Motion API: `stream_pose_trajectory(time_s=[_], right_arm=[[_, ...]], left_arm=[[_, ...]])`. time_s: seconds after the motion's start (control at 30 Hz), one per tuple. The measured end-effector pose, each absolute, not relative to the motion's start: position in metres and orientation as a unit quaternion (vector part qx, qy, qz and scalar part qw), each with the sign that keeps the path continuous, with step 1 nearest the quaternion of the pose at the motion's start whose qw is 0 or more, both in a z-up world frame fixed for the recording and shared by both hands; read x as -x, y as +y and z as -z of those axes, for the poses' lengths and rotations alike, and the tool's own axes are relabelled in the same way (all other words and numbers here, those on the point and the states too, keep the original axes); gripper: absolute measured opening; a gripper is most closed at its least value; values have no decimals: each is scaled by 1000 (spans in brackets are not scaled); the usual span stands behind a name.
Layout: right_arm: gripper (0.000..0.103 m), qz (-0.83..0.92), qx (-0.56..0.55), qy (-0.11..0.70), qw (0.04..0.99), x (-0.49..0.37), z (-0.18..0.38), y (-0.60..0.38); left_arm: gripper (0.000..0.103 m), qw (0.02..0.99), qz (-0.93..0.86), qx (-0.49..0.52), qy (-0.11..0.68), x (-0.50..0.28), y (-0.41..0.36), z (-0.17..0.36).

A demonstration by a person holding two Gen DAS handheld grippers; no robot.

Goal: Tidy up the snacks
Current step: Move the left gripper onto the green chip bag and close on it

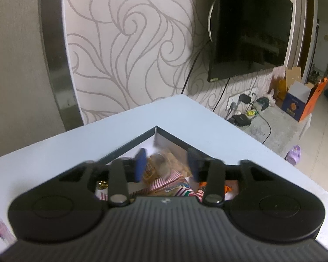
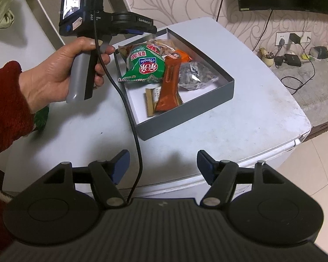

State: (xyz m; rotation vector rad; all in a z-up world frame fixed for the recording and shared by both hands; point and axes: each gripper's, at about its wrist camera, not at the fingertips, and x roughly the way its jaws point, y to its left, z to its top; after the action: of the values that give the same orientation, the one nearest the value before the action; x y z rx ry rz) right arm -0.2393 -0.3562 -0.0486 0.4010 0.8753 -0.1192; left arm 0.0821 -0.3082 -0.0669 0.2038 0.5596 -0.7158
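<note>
A grey open box (image 2: pixel 185 118) sits on a pale blue table (image 2: pixel 251 113). Inside lie a green snack bag (image 2: pixel 145 65), an orange bar wrapper (image 2: pixel 169 85), a clear bag of seeds (image 2: pixel 195 74) and a small tan packet (image 2: pixel 152 100). My left gripper (image 1: pixel 167 163) hovers open over the box's far corner (image 1: pixel 156 128), above the snacks (image 1: pixel 164 168), holding nothing. It also shows in the right wrist view (image 2: pixel 140 30), held in a hand. My right gripper (image 2: pixel 164 166) is open and empty, near the table's front edge, apart from the box.
A wall-mounted TV (image 1: pixel 251 28) hangs at the right. Cables, chargers and a power strip (image 2: pixel 290 59) lie on a grey ledge beyond the table. An orange and blue carton (image 1: pixel 301 100) stands on the floor. A pink item (image 1: pixel 2 231) lies at the table's left.
</note>
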Motion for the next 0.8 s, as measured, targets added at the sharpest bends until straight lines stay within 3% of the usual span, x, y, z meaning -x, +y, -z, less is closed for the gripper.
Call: stream_pose_trajectory(time_s=[0.8], right_arm=[[73,-14,-182,387,904,211,42,-332]], left_arm=[[52,914,327,-114,211,9,-214,61]])
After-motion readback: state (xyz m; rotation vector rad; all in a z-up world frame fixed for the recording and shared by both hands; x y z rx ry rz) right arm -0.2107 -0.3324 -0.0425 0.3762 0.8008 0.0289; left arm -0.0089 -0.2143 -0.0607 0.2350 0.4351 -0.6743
